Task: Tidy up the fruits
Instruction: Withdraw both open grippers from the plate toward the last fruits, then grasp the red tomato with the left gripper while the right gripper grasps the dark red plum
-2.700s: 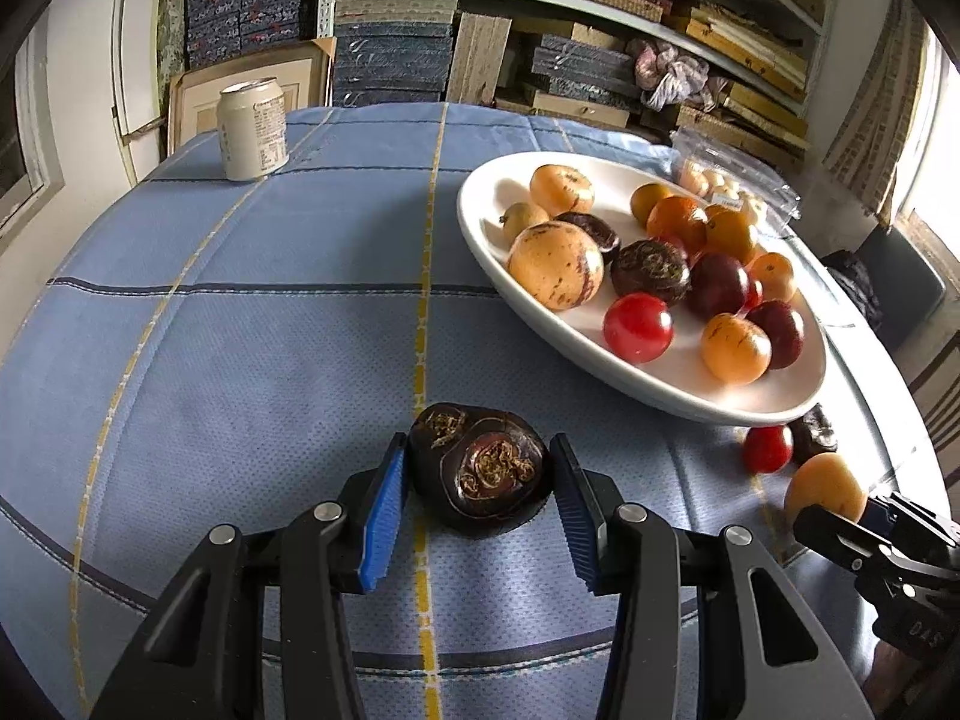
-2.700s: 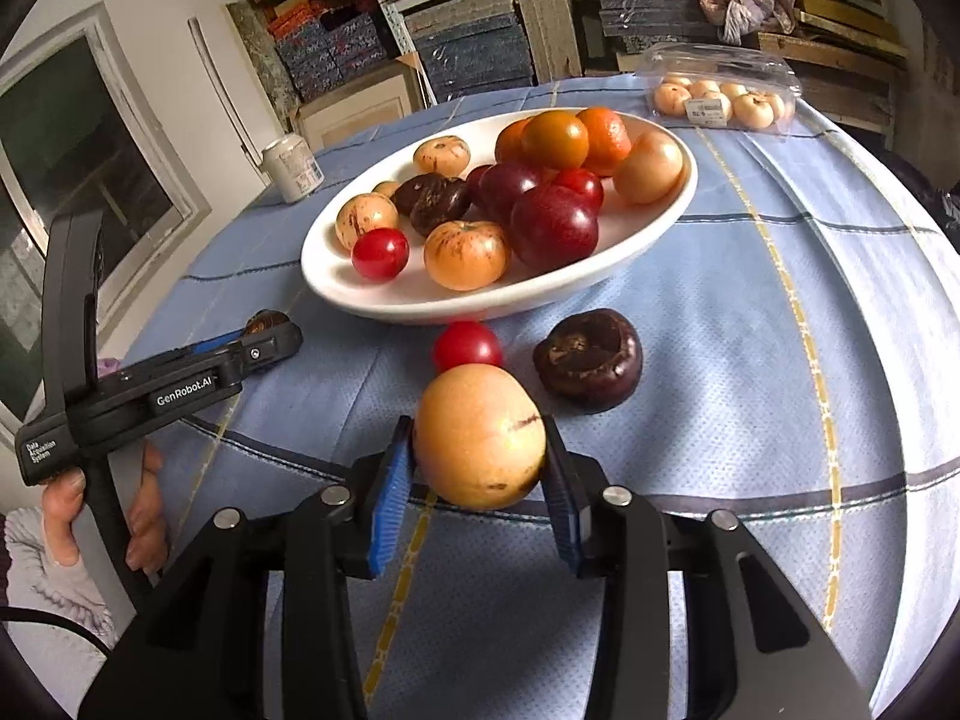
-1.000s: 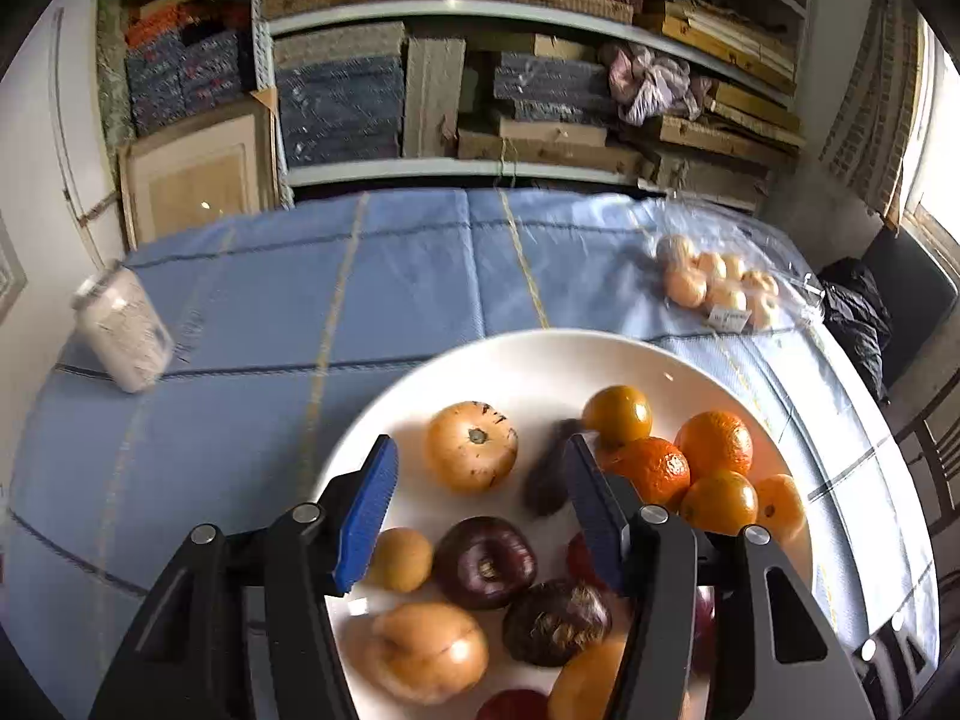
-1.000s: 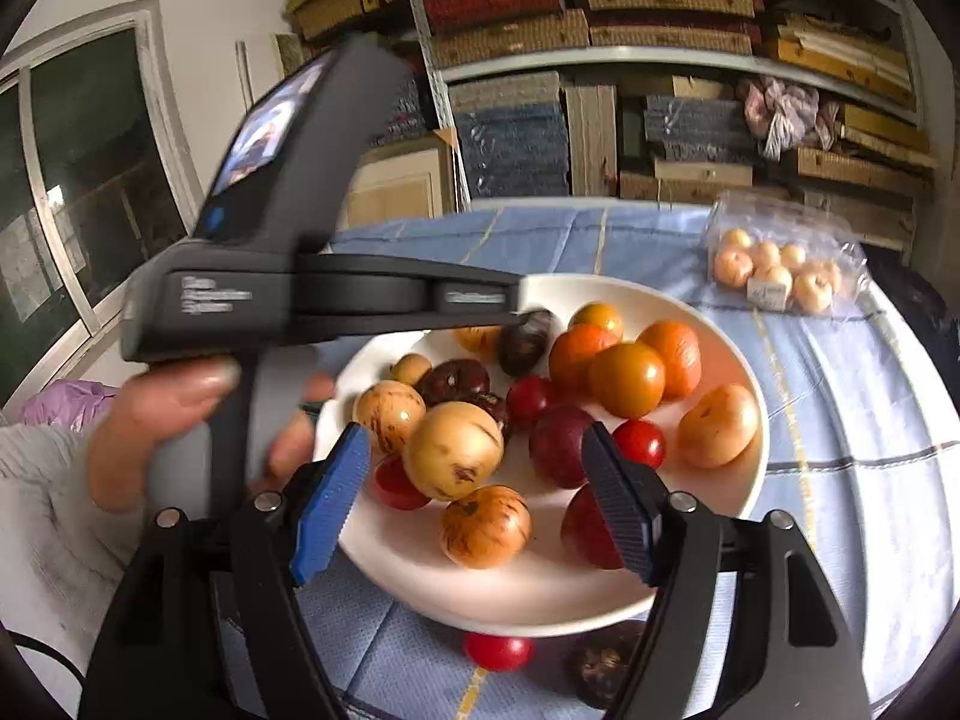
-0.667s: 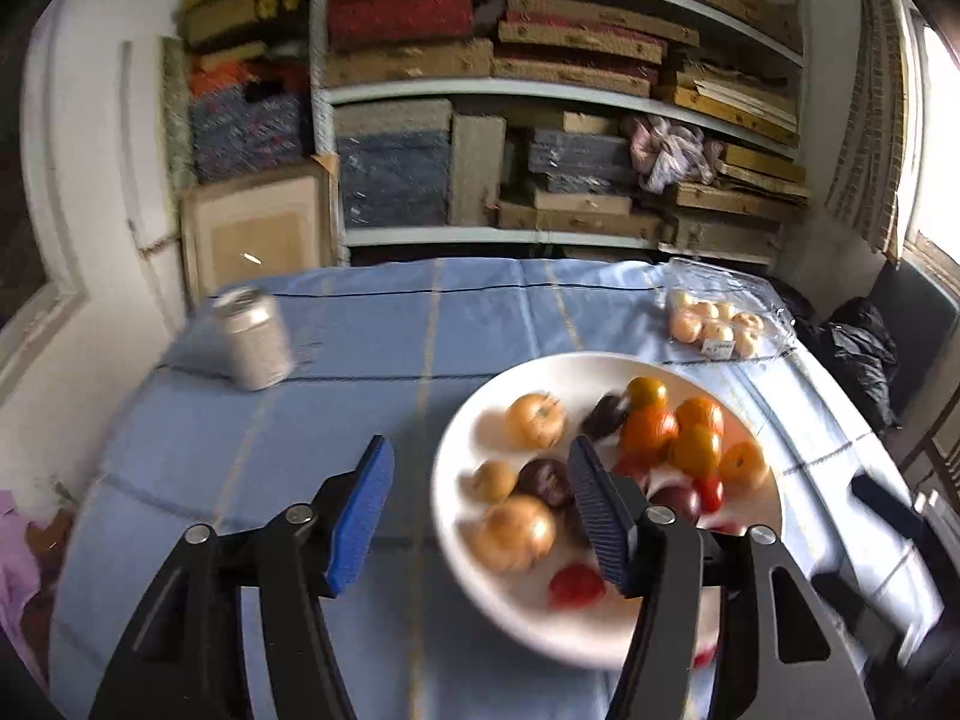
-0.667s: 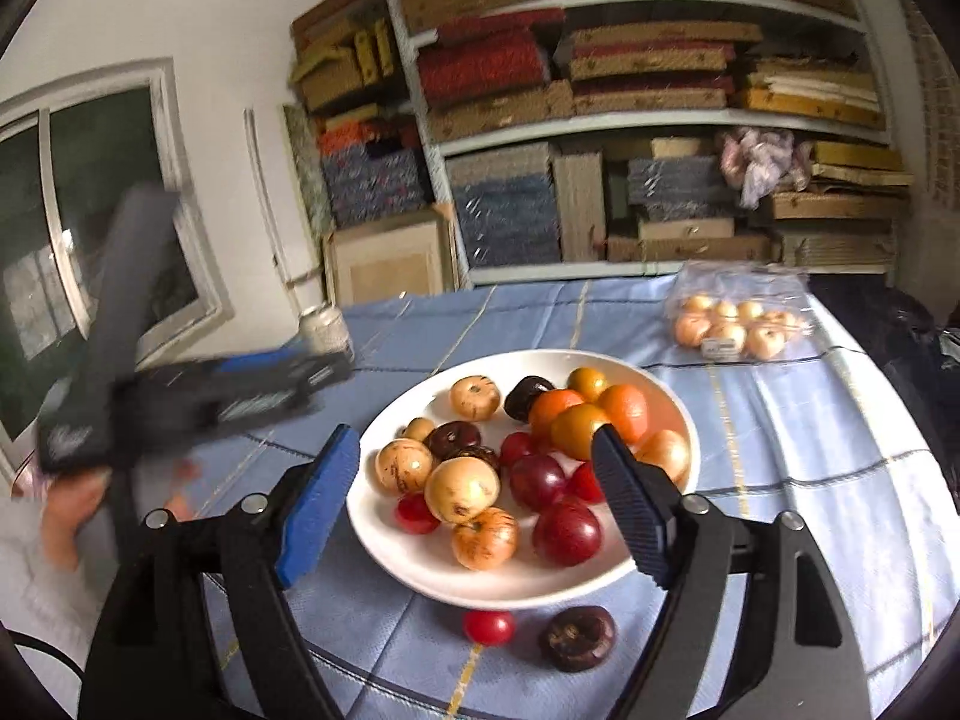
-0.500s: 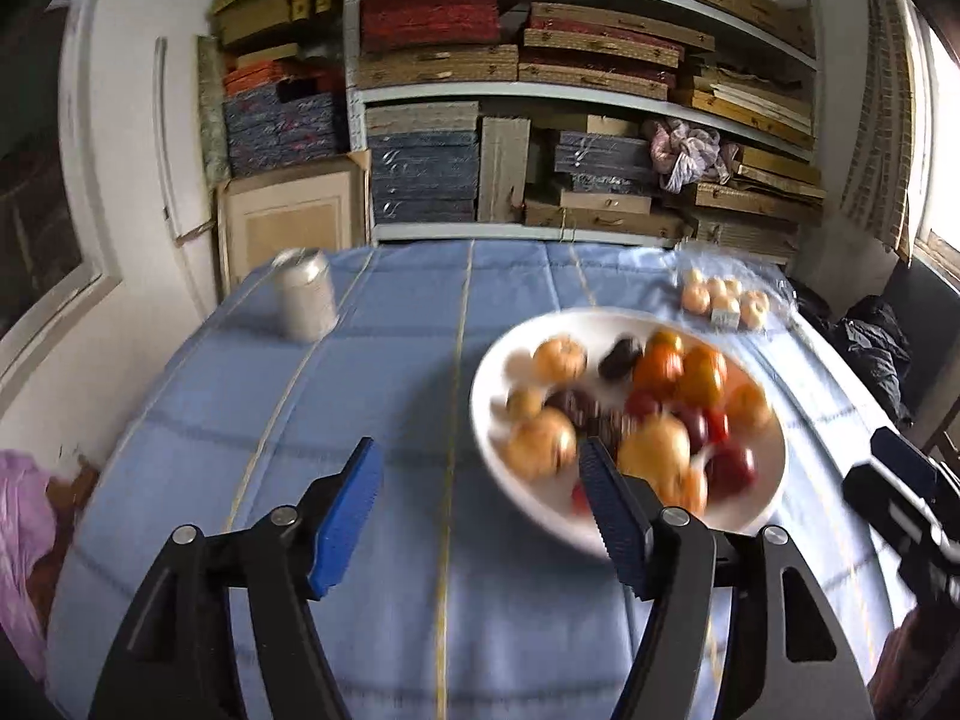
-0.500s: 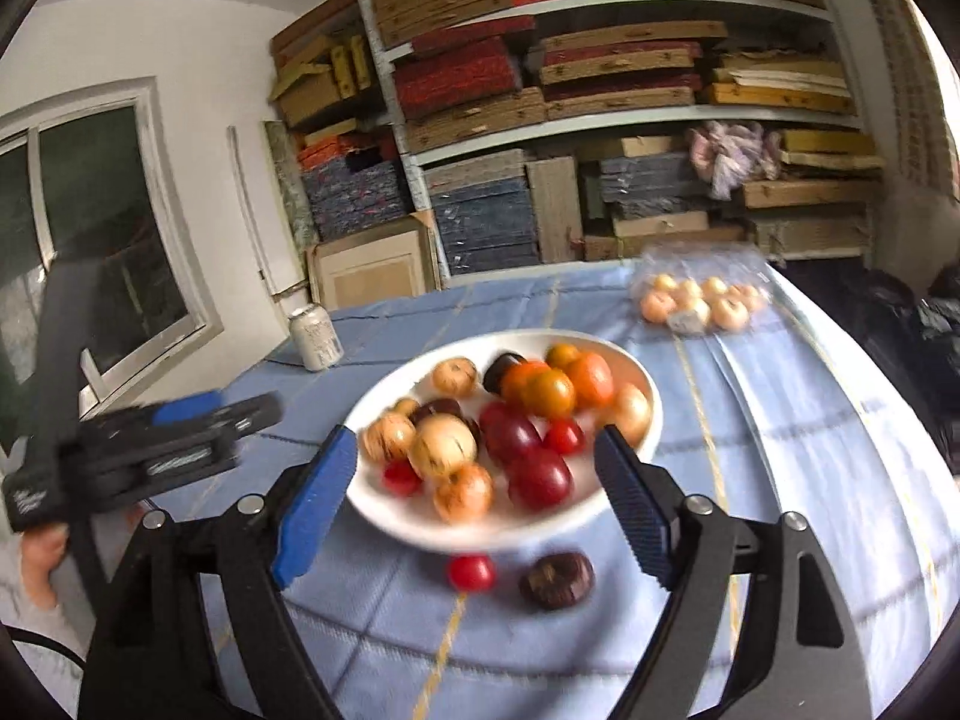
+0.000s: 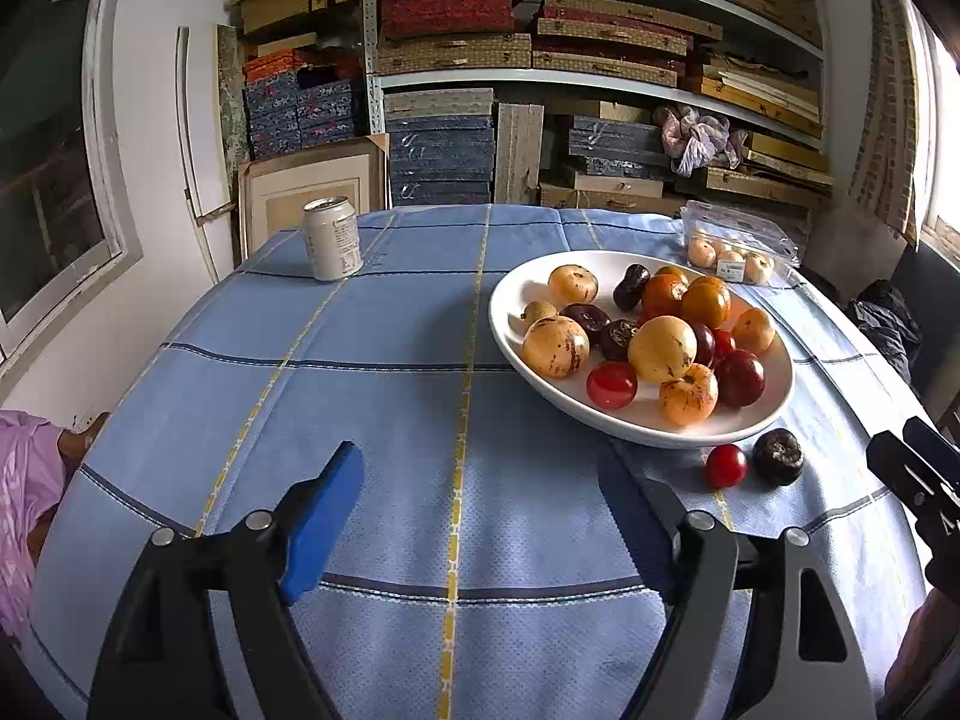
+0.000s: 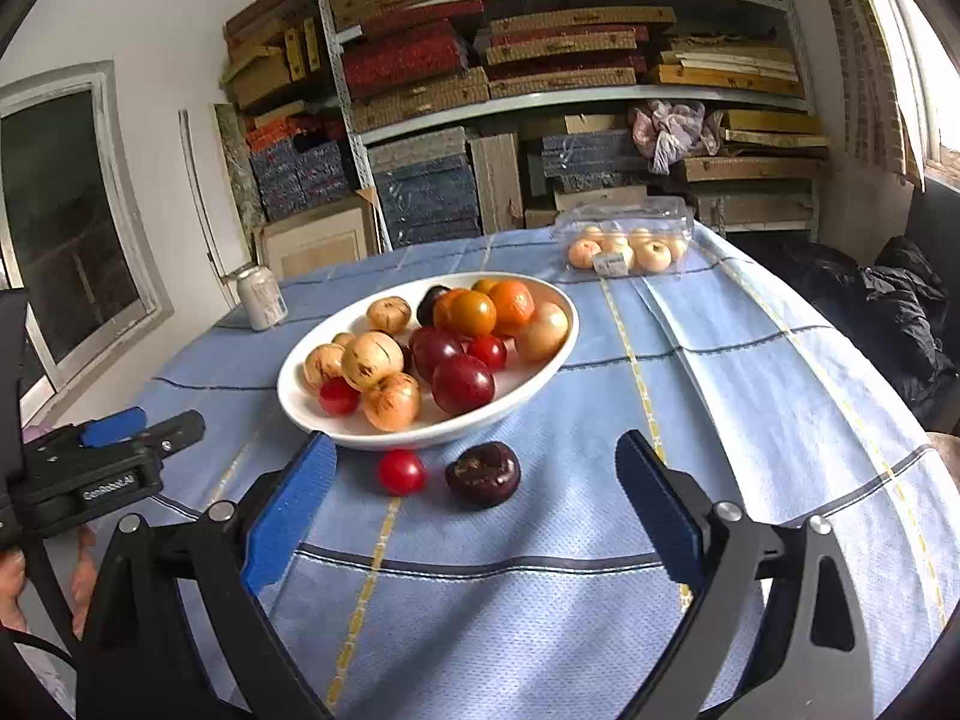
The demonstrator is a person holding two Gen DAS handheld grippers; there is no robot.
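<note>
Covering table: blue cloth (image 9: 384, 408) w/ yellow stripes; shelves (image 9: 600, 78) behind.

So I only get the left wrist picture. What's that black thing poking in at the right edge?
Observer: That is the right tongs. Their jaws are opening, with nothing between them.
Operator: What are they pointing at?
Observer: In their own view, the red tomato and the dark fruit lie on the cloth just ahead of them, in front of the white plate.
Operator: And who holds my tongs?
Observer: The right wrist view shows a person's hand around the handle below the left tongs, whose jaws are also opening on nothing.
</note>
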